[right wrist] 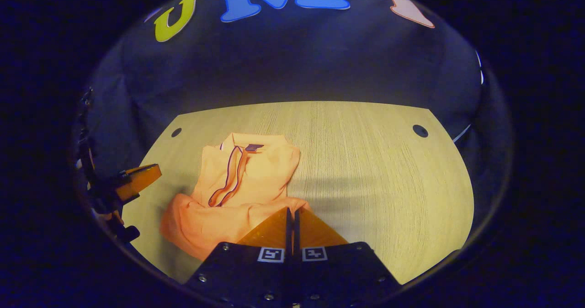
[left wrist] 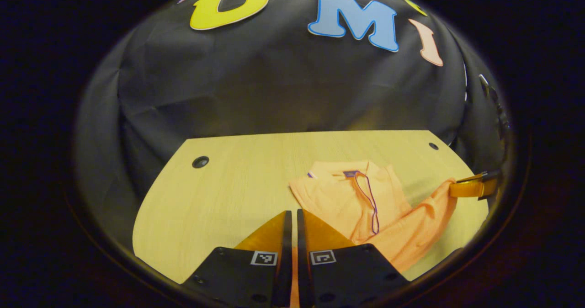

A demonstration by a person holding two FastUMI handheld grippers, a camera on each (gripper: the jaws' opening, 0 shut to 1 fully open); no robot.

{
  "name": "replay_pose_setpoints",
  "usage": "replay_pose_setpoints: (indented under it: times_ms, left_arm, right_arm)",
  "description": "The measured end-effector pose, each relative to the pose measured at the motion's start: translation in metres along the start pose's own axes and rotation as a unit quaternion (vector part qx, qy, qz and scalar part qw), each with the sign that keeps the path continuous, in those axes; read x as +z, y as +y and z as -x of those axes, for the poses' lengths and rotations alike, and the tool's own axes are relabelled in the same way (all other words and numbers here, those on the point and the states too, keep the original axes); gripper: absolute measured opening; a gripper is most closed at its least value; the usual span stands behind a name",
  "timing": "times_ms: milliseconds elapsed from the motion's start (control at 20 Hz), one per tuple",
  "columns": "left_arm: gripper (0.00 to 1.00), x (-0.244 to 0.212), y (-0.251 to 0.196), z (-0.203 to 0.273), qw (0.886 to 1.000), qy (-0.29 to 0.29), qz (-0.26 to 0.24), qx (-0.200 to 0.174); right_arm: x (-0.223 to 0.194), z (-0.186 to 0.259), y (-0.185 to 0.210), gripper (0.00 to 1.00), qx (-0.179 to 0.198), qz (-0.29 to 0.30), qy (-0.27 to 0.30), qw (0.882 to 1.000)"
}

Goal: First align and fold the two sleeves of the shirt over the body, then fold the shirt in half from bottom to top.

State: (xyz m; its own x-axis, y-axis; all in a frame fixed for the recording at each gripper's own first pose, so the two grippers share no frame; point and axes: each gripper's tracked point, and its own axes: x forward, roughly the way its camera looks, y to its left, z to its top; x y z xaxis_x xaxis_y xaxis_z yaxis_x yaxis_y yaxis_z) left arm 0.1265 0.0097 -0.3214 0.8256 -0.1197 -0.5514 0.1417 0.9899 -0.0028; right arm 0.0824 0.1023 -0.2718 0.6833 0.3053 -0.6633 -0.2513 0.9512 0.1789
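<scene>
1. Orange collared fabric shirt (left wrist: 365, 207) is lying bunched on the light wooden bench (left wrist: 228, 193), just ahead-right of the left hand-held gripper (left wrist: 293, 219).
2. Left hand-held gripper's fingers are sitting nearly together, a strip of orange showing low between them; grip on it unclear.
3. Right hand-held gripper (right wrist: 290, 216) is pinching the shirt's hem fold at its fingertips.

Shirt (left wrist: 365, 207) plain orange, no print, placket trimmed with a thin purple line, small purple label at the collar; lies right of the fingers in the left gripper view, left of them in the right gripper view (right wrist: 242, 180). Bench (left wrist: 228, 193) pale yellow wood, fine straight grain, dark round holes near the far corners.
</scene>
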Motion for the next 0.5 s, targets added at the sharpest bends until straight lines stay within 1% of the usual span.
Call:
replay_pose_setpoints:
  times_ms: [100, 250, 350, 450, 500]
  left_arm:
    - [0.12, 0.011, 0.004, -0.02, 1.0, -0.003, 0.007, 0.003]
    - [0.12, 0.029, 0.004, -0.048, 1.0, -0.011, -0.002, -0.001]
    - [0.12, 0.035, 0.001, -0.065, 1.0, -0.01, -0.006, -0.005]
    - [0.12, 0.04, -0.002, -0.083, 1.0, -0.01, -0.013, -0.008]
    - [0.14, 0.042, -0.003, -0.093, 1.0, -0.011, -0.014, -0.009]
  right_arm:
    - [0.028, -0.018, -0.001, 0.0, 0.003, 0.001, -0.01, 1.0]
    - [0.056, -0.035, 0.004, 0.0, 0.014, 0.005, -0.019, 1.0]
    - [0.075, -0.054, 0.008, 0.0, 0.02, 0.004, -0.024, 1.0]
    - [0.09, -0.076, 0.011, 0.0, 0.019, 0.008, -0.032, 0.999]
    - [0.098, -0.086, 0.011, 0.0, 0.017, 0.007, -0.036, 0.999]
